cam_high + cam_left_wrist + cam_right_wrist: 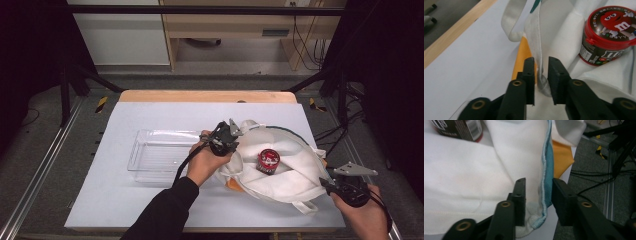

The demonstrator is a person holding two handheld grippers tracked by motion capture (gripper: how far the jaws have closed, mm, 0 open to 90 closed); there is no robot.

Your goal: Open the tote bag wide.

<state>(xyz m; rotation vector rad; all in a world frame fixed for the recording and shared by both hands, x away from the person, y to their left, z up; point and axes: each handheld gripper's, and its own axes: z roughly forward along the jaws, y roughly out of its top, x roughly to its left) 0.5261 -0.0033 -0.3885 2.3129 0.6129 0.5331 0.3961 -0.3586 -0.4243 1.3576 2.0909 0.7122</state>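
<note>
Tongs (541, 75) and tongs (539, 195) both spread around bag (280, 165) hems; candy tub (609, 35) label legible up close.

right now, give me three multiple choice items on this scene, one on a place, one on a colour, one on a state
1. Where does the candy tub sit?
A. on the white bag
B. in the clear tray
C. on the bare table

2. What colour is the tub's lid?
A. blue
B. red
C. green

3. How do the left gripper's jaws stand around the bag's edge?
A. hem between them, with gaps at the pads
B. far from the bag
C. clamped on the tub

Key: 1 A, the tub rests on the white bag, right of the clear tray. 2 B, the lid is red. 3 A, the hem hangs between the parted jaws.
</note>
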